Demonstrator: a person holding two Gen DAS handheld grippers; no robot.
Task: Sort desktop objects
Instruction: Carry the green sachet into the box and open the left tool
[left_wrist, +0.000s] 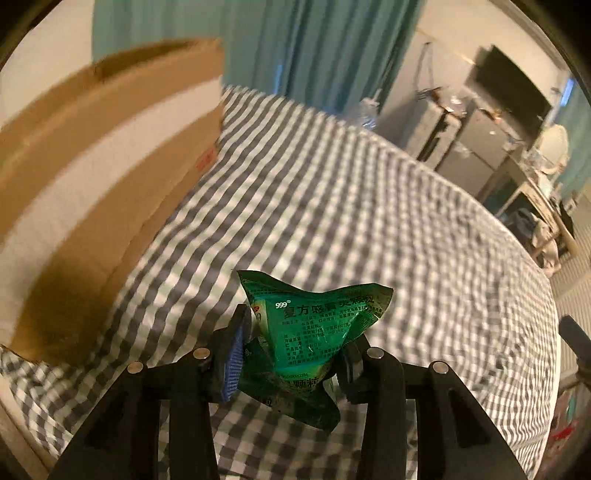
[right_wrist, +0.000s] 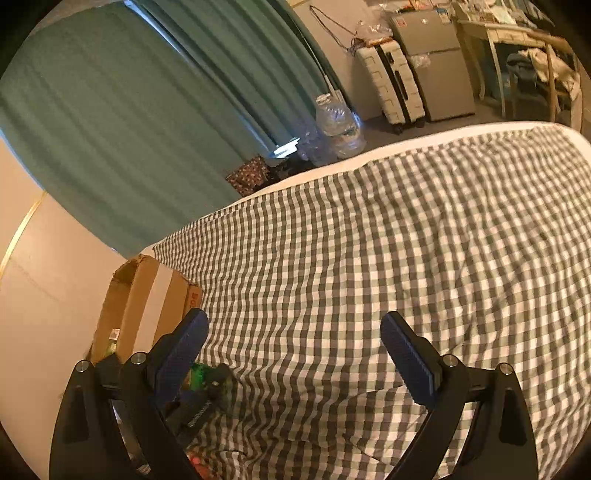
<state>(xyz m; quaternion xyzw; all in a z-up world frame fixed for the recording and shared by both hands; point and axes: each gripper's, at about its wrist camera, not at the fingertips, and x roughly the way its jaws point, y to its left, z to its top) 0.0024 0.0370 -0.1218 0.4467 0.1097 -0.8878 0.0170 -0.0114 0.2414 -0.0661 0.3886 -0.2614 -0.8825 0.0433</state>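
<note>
My left gripper (left_wrist: 291, 354) is shut on a crumpled green medicine sachet (left_wrist: 310, 325) with white Chinese print, held above the checked bedspread (left_wrist: 369, 206). An open brown cardboard box (left_wrist: 96, 177) stands close on the left of it. In the right wrist view my right gripper (right_wrist: 295, 354) is open and empty over the checked bedspread (right_wrist: 369, 258). The same box (right_wrist: 147, 299) sits at its left, and the left gripper with the green sachet (right_wrist: 199, 376) shows behind my left finger.
Teal curtains (right_wrist: 110, 129) hang beyond the bed. A large water bottle (right_wrist: 338, 125), a white suitcase (right_wrist: 391, 85), a small grey fridge (right_wrist: 436, 62) and a desk with a chair (right_wrist: 535, 55) stand on the floor past the bed's far edge.
</note>
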